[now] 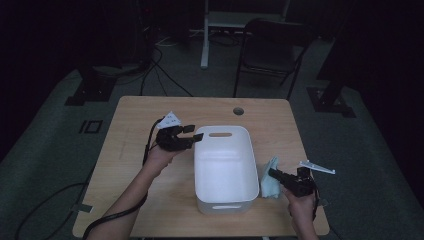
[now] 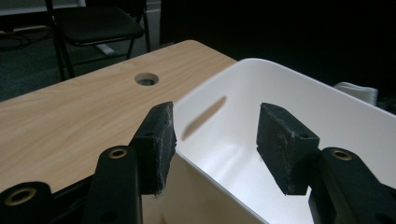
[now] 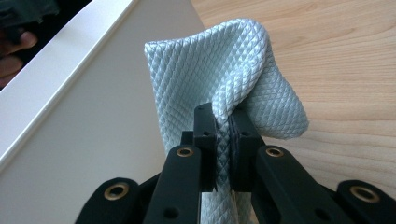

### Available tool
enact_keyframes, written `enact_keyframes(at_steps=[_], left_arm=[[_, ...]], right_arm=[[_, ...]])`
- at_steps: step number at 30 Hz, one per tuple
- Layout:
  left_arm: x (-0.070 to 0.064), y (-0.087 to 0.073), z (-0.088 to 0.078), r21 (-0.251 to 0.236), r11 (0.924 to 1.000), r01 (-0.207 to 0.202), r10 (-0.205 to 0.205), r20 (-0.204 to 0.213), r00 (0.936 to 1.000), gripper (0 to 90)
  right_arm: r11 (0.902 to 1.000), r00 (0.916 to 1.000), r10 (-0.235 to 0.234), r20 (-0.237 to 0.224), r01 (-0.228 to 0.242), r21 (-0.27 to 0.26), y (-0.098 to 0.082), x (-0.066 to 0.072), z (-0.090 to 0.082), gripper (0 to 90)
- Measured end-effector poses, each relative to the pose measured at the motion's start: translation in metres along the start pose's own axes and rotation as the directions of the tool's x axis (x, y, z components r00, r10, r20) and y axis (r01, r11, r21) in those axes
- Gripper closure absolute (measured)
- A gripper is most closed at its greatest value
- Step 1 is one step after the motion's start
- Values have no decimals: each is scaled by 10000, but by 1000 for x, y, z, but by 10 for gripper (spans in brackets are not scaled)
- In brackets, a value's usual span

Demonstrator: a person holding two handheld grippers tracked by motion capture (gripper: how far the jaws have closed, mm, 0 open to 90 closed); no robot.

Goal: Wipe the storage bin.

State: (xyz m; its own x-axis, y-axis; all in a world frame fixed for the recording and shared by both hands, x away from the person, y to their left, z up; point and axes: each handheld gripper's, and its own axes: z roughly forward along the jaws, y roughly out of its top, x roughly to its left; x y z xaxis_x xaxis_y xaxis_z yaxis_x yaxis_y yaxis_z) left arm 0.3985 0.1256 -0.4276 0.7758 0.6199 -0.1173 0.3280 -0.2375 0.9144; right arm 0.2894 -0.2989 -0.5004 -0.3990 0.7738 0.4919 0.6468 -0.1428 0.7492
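right gripper [image 3: 223, 140] has its jaws pinched on the pale blue cloth [image 3: 224, 70] beside the white tub [image 1: 222, 165]; left gripper [image 2: 212, 140] jaws half open astride its rim. next, probably lift the cloth in.

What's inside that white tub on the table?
Nothing that shows: the white tub looks bare inside from the high view, and the left gripper view shows plain white walls. The cloth is outside it, pinched by the right gripper. Its near inner corner is hidden by the rim.
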Motion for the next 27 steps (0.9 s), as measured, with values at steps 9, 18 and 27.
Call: enact_keyframes(at_steps=[9, 18, 27], left_arm=[[25, -3, 27, 232, 9997, -35, 32, 129, 9999, 488], [31, -7, 44, 486, 9984, 271, -311, 832, 9960, 627], [26, -10, 51, 540, 9985, -1, -34, 647, 9979, 776]], right_arm=[[9999, 10000, 19, 21, -19, 99, -3, -3, 1, 838], [9998, 10000, 95, 22, -96, 164, -3, -7, 2, 838], [9998, 9998, 175, 57, -176, 138, -3, -10, 1, 838]])
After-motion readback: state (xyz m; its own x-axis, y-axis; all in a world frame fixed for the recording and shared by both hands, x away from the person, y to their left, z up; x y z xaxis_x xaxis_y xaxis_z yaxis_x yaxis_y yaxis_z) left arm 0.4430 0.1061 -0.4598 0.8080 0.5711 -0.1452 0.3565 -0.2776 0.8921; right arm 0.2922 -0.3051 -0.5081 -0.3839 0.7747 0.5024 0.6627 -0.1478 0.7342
